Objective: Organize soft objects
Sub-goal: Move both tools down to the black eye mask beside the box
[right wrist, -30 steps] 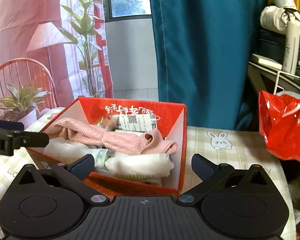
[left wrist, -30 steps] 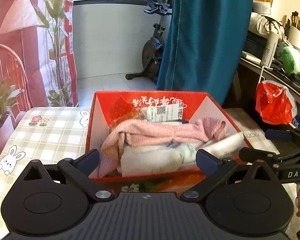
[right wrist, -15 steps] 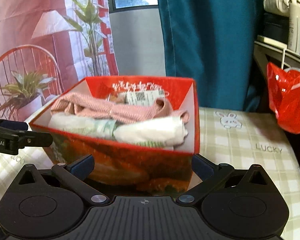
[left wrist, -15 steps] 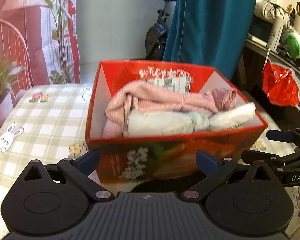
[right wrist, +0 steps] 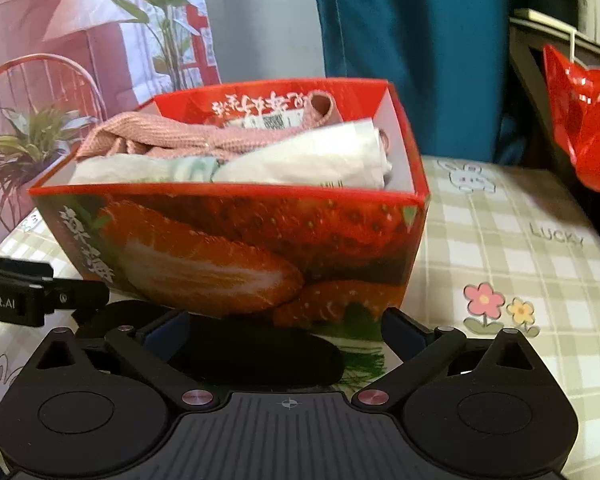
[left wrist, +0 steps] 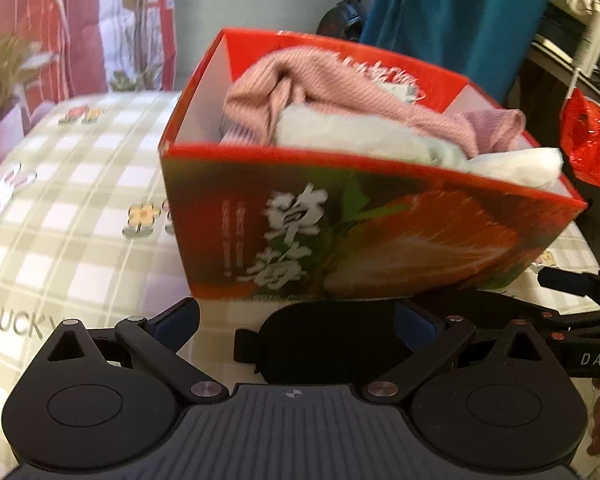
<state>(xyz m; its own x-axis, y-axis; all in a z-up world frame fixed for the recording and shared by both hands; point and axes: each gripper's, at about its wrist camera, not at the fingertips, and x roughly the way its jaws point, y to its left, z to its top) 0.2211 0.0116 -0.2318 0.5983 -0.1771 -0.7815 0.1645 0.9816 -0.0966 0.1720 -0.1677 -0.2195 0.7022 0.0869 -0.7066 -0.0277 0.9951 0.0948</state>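
Both wide open and gripping nothing: left black two-finger gripper point(left wrist: 296, 320) and right black two-finger gripper point(right wrist: 286, 328), each hovering low over a black oval shape point(left wrist: 328, 344) lying just before the red strawberry-printed cardboard box point(left wrist: 364, 236). Sitting on the green-and-white checked tablecloth point(left wrist: 72, 200), and holding a pink ribbed knitted cloth point(left wrist: 340, 92) lying over white soft bundles point(right wrist: 312, 160). Hanging further right, a red shiny plastic bag point(right wrist: 584, 120).

The strawberry box point(left wrist: 360, 236) bears white Chinese characters 草莓, the checked tablecloth point(right wrist: 520, 240) is printed "LUCKY", the right gripper point(left wrist: 580, 344) seen from the left view reads "DAS", and the left gripper point(right wrist: 16, 300) reads "Robot.AI".
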